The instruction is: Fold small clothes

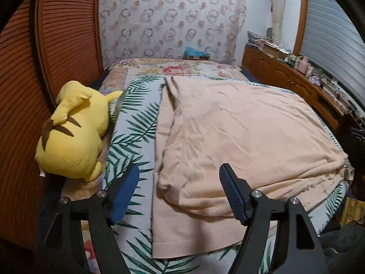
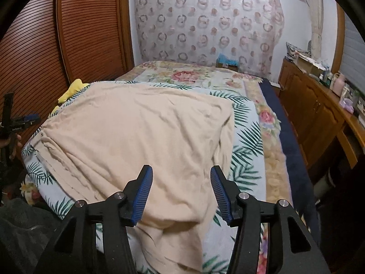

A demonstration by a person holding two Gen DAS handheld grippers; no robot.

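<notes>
Peach garment (image 1: pixel 228 137), soft, creased knit, lying spread on leaf-print bedcover (image 1: pixel 136 123), hem just ahead of left gripper (image 1: pixel 180 171). Gaping wide, gripping nothing. Right gripper (image 2: pixel 181 172) likewise unclamped over cloth. Plush toy (image 1: pixel 73 132) lying left, apart.

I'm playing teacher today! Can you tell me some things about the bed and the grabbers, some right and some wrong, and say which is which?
1. A yellow plush toy lies on the bed beside the wooden doors. True.
2. The left gripper is squeezing the peach cloth. False: its jaws stand open, with the cloth loose below them.
3. The peach cloth lies on a leaf-print blanket. True.
4. The right gripper is shut tight. False: its jaws stand apart above the cloth.
5. The curtain at the head of the bed has plain blue stripes. False: it shows pinkish rings.
</notes>
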